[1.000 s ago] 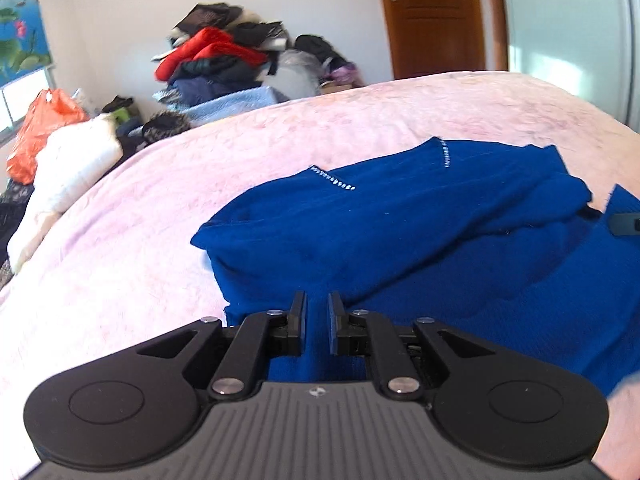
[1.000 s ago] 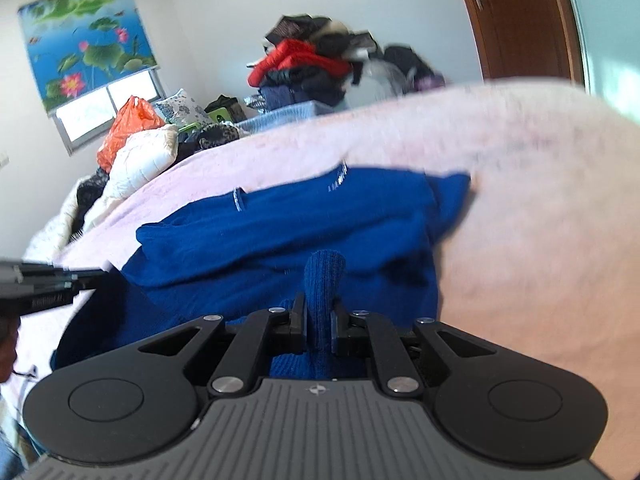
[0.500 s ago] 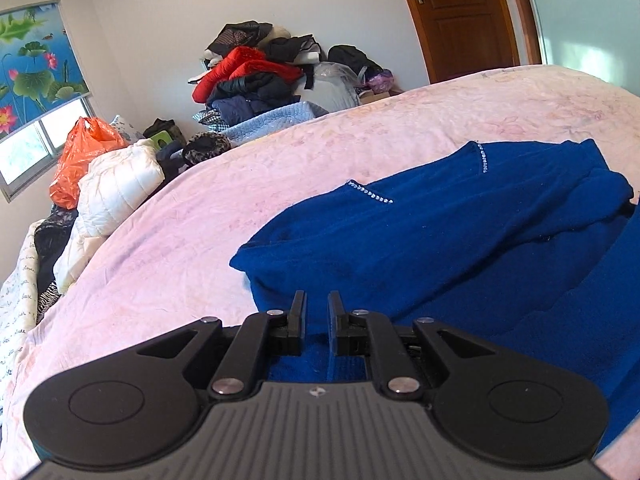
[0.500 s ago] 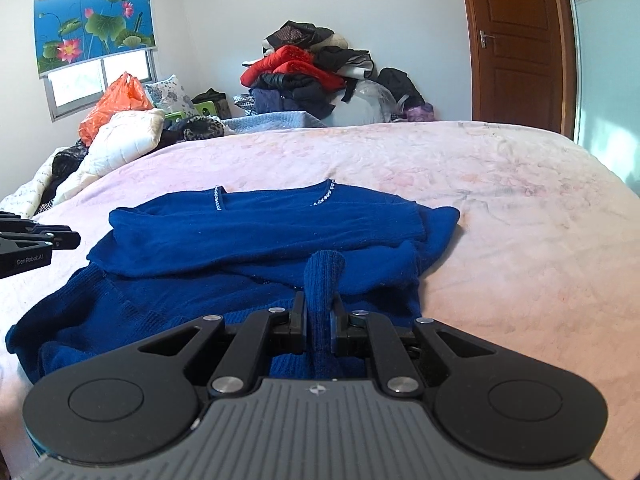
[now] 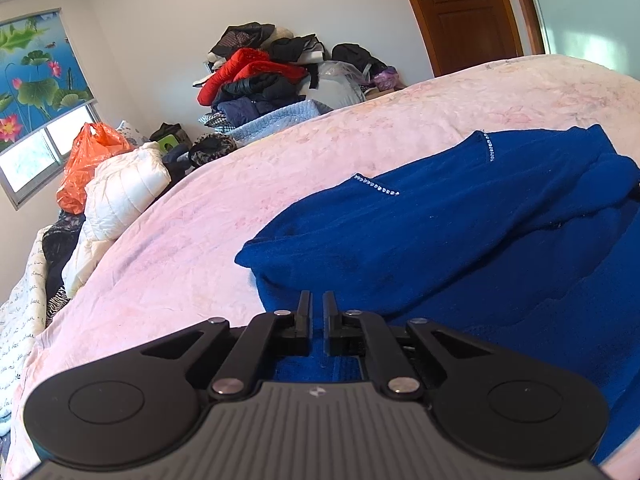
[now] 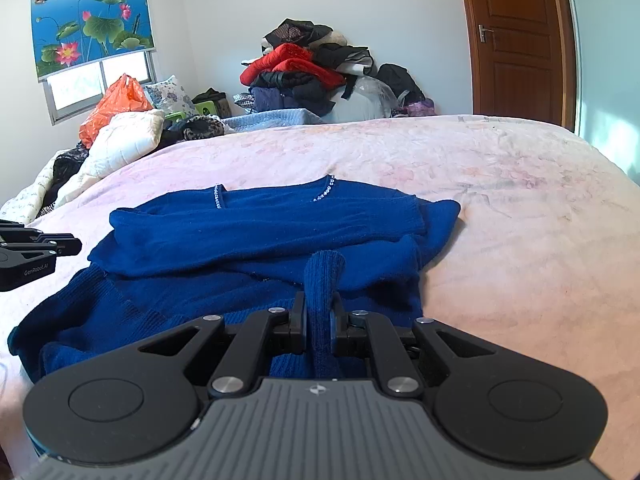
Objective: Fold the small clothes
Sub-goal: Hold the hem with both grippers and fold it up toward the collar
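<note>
Garment: a deep blue knitted sweater with a line of pale beads at the neckline (image 6: 256, 248) lies on the pink patterned bedspread (image 6: 500, 200), straight ahead of both tongs, neckline at the far end, sleeves laid across the chest.
Right tongs (image 6: 319, 312): clenched on a ribbed fold of the sweater's near hem, which stands up between the jaws as a narrow ridge; probably held so the hem can be carried toward the neckline.
Left tongs (image 5: 316, 312): jaws nearly together over the sweater's near-left edge; blue knit shows in the gap, but I cannot tell whether cloth is truly pinched.
Why paired: a grip at each lower corner would keep the hem level during the fold.
Beyond the tongs: a heap of red and dark clothes (image 6: 304, 72) against the far wall.
</note>
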